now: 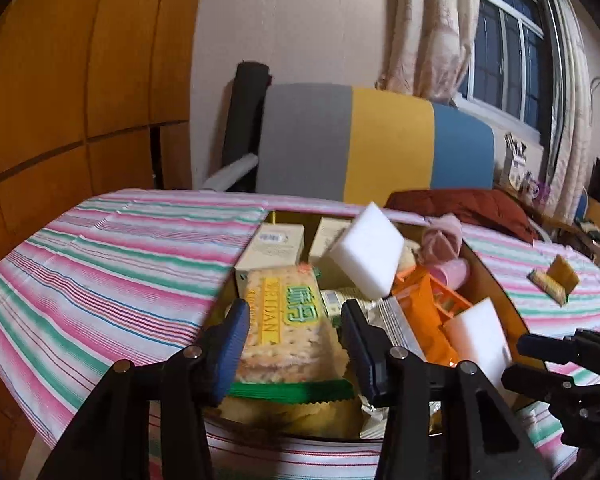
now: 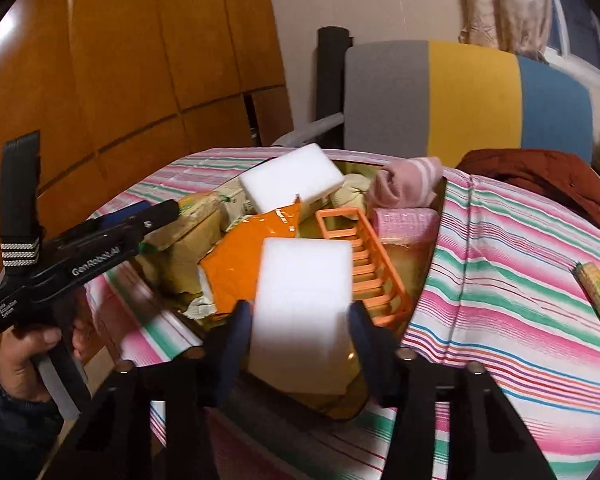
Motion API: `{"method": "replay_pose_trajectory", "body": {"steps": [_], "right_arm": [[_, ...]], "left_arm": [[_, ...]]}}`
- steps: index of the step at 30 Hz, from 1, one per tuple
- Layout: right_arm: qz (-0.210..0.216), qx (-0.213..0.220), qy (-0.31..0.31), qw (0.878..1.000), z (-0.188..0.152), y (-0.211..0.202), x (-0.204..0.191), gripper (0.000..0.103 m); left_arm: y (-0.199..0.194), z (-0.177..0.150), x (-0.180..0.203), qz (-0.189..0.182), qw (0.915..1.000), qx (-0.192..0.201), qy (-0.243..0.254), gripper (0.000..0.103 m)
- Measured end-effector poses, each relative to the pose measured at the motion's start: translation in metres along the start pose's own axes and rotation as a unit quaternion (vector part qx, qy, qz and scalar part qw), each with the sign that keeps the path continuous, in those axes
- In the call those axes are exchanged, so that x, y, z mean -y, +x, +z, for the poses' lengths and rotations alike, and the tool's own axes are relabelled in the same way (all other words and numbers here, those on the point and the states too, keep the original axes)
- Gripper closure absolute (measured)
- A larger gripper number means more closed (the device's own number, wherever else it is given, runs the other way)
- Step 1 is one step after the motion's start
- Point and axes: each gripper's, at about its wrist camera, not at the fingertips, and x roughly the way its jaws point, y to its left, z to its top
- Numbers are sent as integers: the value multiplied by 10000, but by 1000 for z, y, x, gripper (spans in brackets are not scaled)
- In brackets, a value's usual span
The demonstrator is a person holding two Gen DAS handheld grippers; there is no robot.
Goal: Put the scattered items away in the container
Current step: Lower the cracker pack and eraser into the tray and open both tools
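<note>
Left claw clamped on a cracker pack with yellow-and-green label, both pads against its sides, pack hanging over the near-left part of the container. Right claw gripping a white sponge block, pads pressed on left and right faces, block sitting over the near rim of the container. Just ahead of the right claw: orange wrapper and orange plastic rack, rack touching the sponge's right side. Further ahead, a second white sponge tilted on top of the pile. Pink socks and a pink packet ahead-right of the right claw, at the far right wall. Beige boxes ahead of the left claw, at the far left. Container sits on a striped table. One small cracker pack lies loose on the cloth, well to the right of the right claw, outside the container. A person's hand holds the left claw's handle.
</note>
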Motion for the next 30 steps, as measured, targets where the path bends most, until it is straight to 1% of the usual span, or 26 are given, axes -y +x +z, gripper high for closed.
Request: {"method": "replay_pose_trajectory", "body": {"steps": [1,4,7,8,10,11,14,17,19,21,22,25,28,30], "right_arm": [[5,-4,-49,10000,-1,1,-2,57],[-221,-109,-239,9994,-3,9,-7,57],[-374,-173,-165,9990,-3,15,-2,57],[-446,-181,-141,9987,-2,16,1,58],[-607,-181,-163,9979,-2,17,5,68],[-654,-178,-162,9976,-2,17,6,70],[-651,-148,-147,9977,-1,15,9,70],[-646,-125,-213,9976,-4,13,7,70],[-572,-105,-175,9982,-5,12,8,70],[-509,-57,-120,9986,-6,9,8,68],[-481,-26,-102,9988,-6,7,8,68],[-451,83,-117,9989,-5,1,5,67],[-427,143,-67,9990,-6,-5,5,62],[-434,174,-41,9989,-6,-8,6,62]], "left_arm": [[1,0,2,32,10000,7,32,55],[5,5,8,-174,9998,-19,78,55],[11,9,17,-315,9994,-39,143,55],[11,8,20,-433,9990,-31,129,55],[16,12,23,-933,9956,-108,-51,55],[19,13,24,-1091,9938,-148,-150,55],[17,12,30,-1271,9917,-128,-122,55],[1,7,22,-1253,9919,8,-191,55],[-12,4,10,-1063,9938,131,-300,55],[-18,2,-2,-861,9955,166,-360,55],[-19,2,-7,-726,9965,163,-371,55],[-14,1,-15,-600,9972,74,-439,55],[-7,-3,-12,-438,9983,16,-391,55],[-4,-1,-5,-387,9988,52,-284,55]]}}
